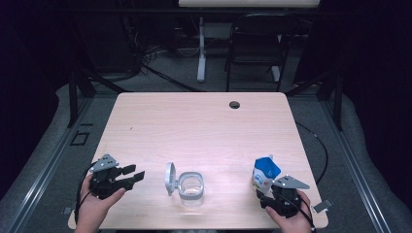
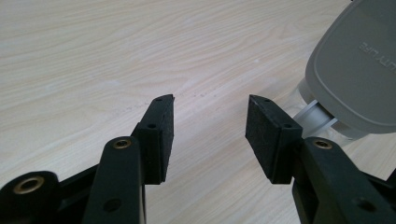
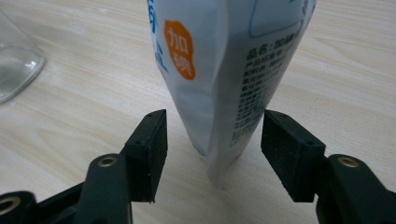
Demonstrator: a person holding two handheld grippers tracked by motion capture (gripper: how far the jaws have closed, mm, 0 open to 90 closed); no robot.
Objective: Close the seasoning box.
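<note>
We see the right gripper [image 1: 268, 193] with jaws spread either side of the upright white-and-blue printed pouch [image 1: 265, 173], pads clear of it, at the near right of the pale wooden table [image 1: 204, 121]. Left gripper [image 1: 131, 174] gapes empty, beside the clear glass jar [image 1: 191, 188] with its grey hinged lid [image 1: 169, 177] open.

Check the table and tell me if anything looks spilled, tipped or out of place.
Nothing stands out. The white and blue bag stands upright on the table, between the open jaws of the right gripper, which do not touch it. The glass jar sits upright with its grey lid swung open. No spill shows.
</note>
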